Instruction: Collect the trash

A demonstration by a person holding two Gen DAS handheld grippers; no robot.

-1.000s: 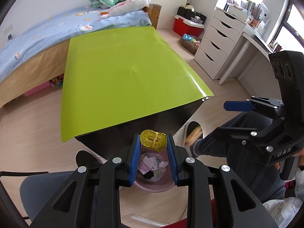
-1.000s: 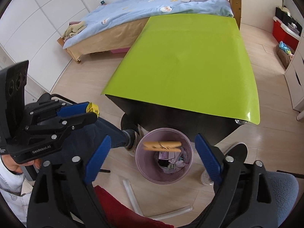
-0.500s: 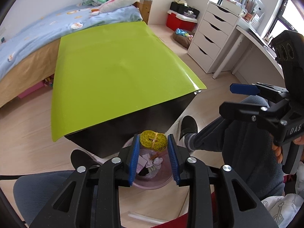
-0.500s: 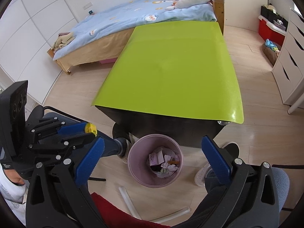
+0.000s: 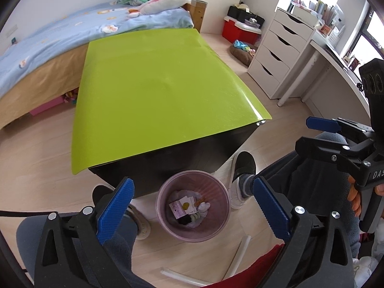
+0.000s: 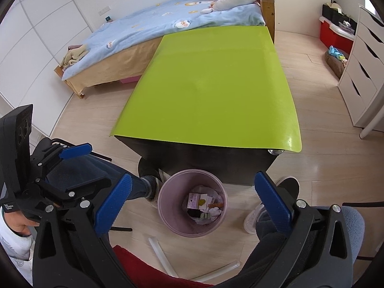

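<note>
Pale wooden floor is seen around a green worktop. At lower centre a pink bin with trash inside is framed by the left gripper, whose jaws have just been opened and hold nothing. The right gripper is released too, empty, over the same bin.

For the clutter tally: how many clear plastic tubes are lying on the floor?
2. One tube lies just below the pink bin; the other tube lies further right, near the picture's bottom edge. Legs and grippers may hide more.
</note>
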